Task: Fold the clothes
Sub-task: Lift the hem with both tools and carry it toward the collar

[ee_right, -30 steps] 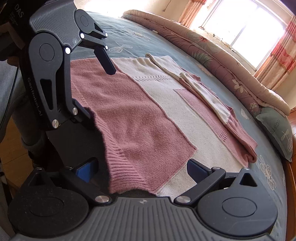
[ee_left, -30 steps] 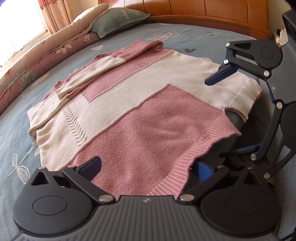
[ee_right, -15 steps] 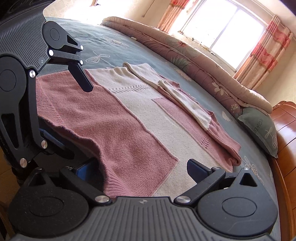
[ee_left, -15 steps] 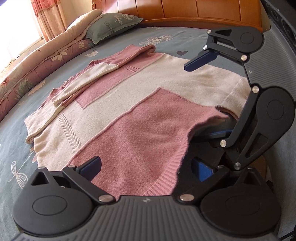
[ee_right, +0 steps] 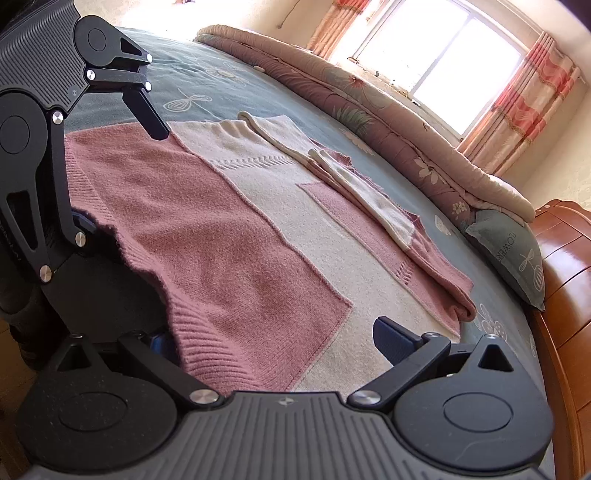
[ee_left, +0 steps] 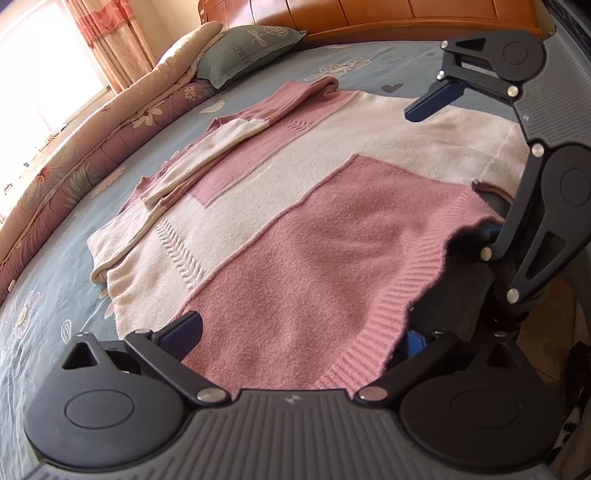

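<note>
Sweater [ee_left: 295, 236] in pink and cream knit lies spread flat on a blue-grey bed [ee_left: 48, 280], its ribbed pink hem [ee_left: 399, 317] hanging over the near edge of the mattress.

Left gripper [ee_left: 303, 332] sits at that hem with its jaws spread wide, one finger on top of the knit and the other below the overhang, not yet pinching. Right gripper [ee_right: 273, 336] is beside it at the same hem, also spread, one finger under the ribbing and one over the cream panel.

To do this step well, I judge both should press together on the ribbing at matching depth, well apart along the hem, then lift evenly so the fold stays straight. Soft knit will likely stretch and sag if one side leads.

Further away, the body shows large pink blocks set into cream, with a raised leaf-like stitch. Sleeves [ee_left: 207, 147] are already folded in along the far side, cream over pink. Beyond lie a rolled floral quilt [ee_right: 388, 122], a grey-green pillow [ee_right: 513, 254] and a wooden headboard [ee_left: 369, 14].
</note>
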Motion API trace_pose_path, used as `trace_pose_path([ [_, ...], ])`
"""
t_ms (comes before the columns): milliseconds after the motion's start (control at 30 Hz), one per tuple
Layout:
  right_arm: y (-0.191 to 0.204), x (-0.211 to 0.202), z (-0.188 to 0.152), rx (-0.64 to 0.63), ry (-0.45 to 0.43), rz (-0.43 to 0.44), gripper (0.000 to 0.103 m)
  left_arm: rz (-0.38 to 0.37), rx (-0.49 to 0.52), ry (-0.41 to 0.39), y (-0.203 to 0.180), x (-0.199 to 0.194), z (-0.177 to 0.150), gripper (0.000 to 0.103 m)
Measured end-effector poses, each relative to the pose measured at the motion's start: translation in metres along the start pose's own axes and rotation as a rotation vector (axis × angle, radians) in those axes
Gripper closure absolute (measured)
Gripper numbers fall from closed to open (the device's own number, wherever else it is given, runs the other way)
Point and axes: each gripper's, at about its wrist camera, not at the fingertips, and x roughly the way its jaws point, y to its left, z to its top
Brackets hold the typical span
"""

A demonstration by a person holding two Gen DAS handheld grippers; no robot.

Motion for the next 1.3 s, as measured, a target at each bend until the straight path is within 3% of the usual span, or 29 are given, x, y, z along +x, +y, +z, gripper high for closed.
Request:
trace_pose_path([
  [200,0.004,-0.002,-0.007,-0.078,-0.023,-0.079,0.0,0.07,0.091,-0.023,-0.007,0.001,0.001,0.001],
  [400,-0.029,-0.006,-0.043,-0.07,0.077,-0.228,0.0,0.167,0.115,-0.008,0.007,-0.005,-0.017,0.001],
  [733,-0.011,0.004,-0.031,-0.109,0.059,-0.264,0.0,0.217,0.205,-0.025,-0.014,0.005,-0.003,0.001],
  [1033,-0.021,-0.003,-0.054,-0.182,0.144,-0.375,0.0,0.308,0.216,-0.006,-0.002,-0.004,-0.025,0.001],
  [1300,-0.004,0.007,-0.047,-0.249,0.113,-0.419,0.0,0.334,0.294,-0.043,-0.02,0.004,-0.017,0.001],
])
